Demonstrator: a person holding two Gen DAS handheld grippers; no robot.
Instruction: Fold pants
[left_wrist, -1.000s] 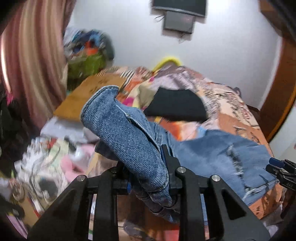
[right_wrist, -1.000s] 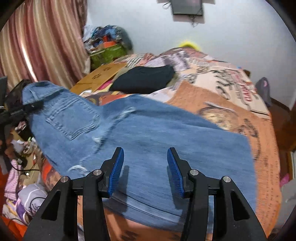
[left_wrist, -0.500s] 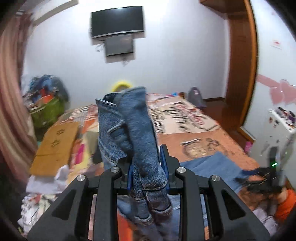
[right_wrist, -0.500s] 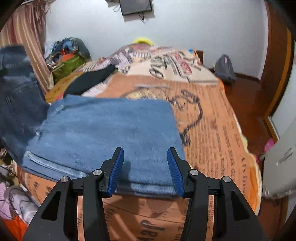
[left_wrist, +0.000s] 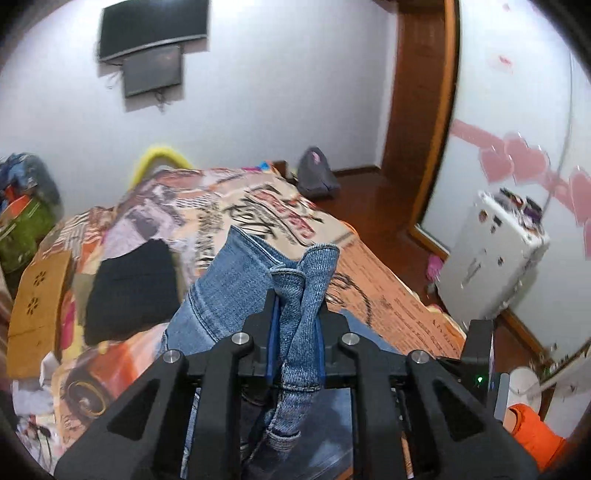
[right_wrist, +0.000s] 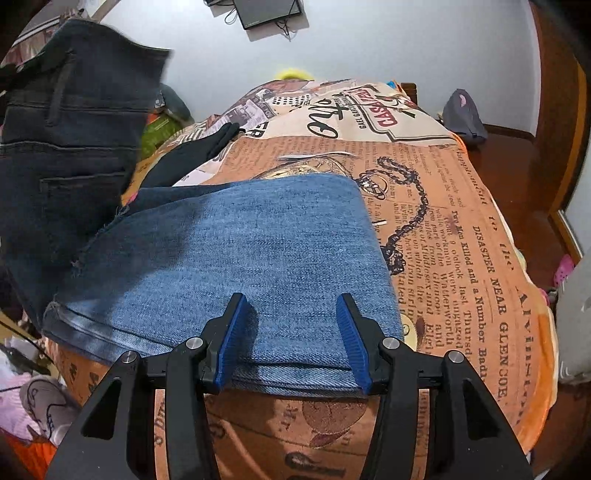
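In the left wrist view the left gripper (left_wrist: 295, 325), its jaws just closing, pinched the jeans (left_wrist: 236, 291) waistband aloft, while in the right wrist view the right gripper (right_wrist: 291, 336) stood open over the folded legs on the bed (right_wrist: 461, 229), the last fold seemingly unfinished.

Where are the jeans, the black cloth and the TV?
jeans (right_wrist: 258, 258), right wrist view, on the flat folded blue part.
black cloth (left_wrist: 129, 291), left wrist view, on its middle.
TV (left_wrist: 153, 27), left wrist view, on the dark screen.
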